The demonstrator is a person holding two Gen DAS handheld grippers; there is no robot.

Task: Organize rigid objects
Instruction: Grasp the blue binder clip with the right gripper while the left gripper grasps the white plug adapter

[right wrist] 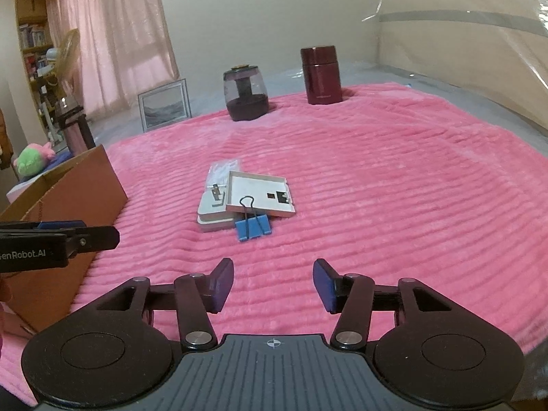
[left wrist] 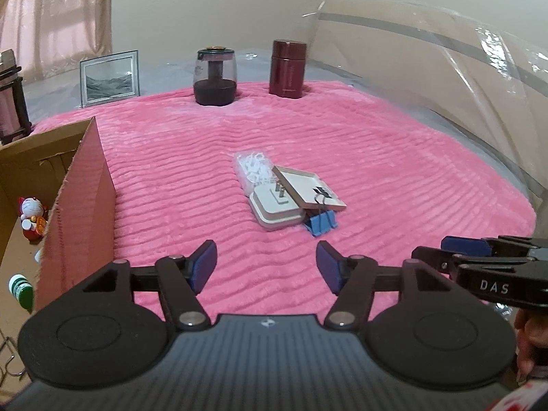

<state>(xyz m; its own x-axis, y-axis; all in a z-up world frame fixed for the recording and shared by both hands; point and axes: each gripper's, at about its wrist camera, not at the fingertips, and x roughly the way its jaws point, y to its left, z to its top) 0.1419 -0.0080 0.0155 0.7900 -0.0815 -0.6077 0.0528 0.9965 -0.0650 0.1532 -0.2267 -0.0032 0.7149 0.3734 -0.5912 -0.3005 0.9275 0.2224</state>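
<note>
Pink ribbed blanket (right wrist: 376,205) fills both views, and the small pile sits mid-frame: a blue binder clip (right wrist: 252,227) at the front, touching a shallow grey tray (right wrist: 260,195) that leans on a white charger plug (right wrist: 214,210), with a clear packet (left wrist: 251,167) behind. The open cardboard box (left wrist: 73,198) waits at the left edge. Best bet, I'd say: take the clip first, since it's frontmost, and pinch its blue body rather than the wire handles. Left gripper (left wrist: 266,267) and right gripper (right wrist: 273,286) hover level, short of the pile, jaws apart and empty.
</note>
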